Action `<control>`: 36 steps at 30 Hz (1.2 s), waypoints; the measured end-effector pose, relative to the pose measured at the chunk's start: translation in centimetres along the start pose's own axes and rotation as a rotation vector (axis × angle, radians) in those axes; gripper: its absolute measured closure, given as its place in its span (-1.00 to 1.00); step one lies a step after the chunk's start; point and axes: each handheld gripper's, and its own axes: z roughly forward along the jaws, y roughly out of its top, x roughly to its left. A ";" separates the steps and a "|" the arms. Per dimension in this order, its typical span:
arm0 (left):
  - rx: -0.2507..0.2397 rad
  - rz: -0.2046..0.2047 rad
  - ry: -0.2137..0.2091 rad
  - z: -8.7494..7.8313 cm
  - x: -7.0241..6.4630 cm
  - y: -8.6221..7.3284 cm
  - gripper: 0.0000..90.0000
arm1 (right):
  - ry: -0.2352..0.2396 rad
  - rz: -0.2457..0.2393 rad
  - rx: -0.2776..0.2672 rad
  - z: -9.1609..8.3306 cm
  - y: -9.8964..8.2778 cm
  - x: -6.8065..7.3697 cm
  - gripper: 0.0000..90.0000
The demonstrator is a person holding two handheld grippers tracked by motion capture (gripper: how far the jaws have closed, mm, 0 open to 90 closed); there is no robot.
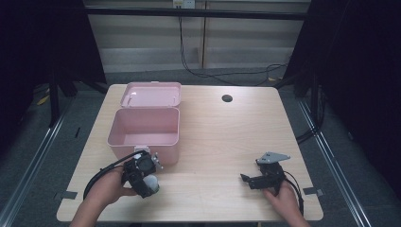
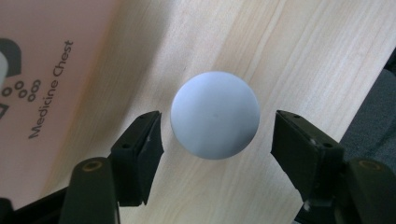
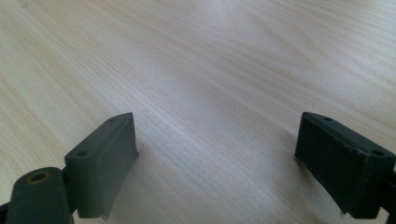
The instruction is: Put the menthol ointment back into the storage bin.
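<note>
A pale grey ball point(image 2: 215, 114) rests on the wooden table point(image 1: 222, 137), just in front of the pink box point(image 1: 142, 144). My left gripper point(image 2: 217, 133) is open and straddles the ball, with a small gap on each side. In the high view the ball point(image 1: 152, 184) sits at the tip of the left gripper point(image 1: 147, 181), near the table's front left. The right gripper point(image 1: 247, 181) is open at the front right and points left. Its jaws stand wide apart over bare wood in the right gripper view point(image 3: 217, 140).
The pink box has its lid point(image 1: 151, 94) swung back, and its inside looks empty. Its front wall point(image 2: 42, 93) reads "Medicine Chest". A dark round hole point(image 1: 227, 98) lies near the table's far edge. Cables run across the floor behind the table.
</note>
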 end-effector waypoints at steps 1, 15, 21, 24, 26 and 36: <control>0.001 0.000 -0.002 0.0 0.0 0.1 -0.23 | 0.000 0.000 0.000 0.0 0.0 0.0 -0.73; 0.011 0.006 -0.008 0.5 0.2 0.7 -0.10 | 0.000 -0.001 0.000 0.0 0.0 0.0 -0.73; 0.024 0.007 -0.012 0.5 0.1 0.9 0.00 | -0.001 0.002 0.002 0.0 0.0 0.0 -0.73; 0.026 0.004 -0.005 0.4 0.2 0.9 0.07 | 0.000 0.000 0.000 0.0 0.0 0.0 -0.73; 0.027 0.002 -0.010 0.4 0.3 0.9 0.11 | 0.000 -0.001 0.000 0.0 0.0 0.0 -0.73; 0.041 -0.016 -0.029 -0.3 0.2 1.4 0.12 | 0.000 0.000 0.000 0.0 0.0 0.0 -0.73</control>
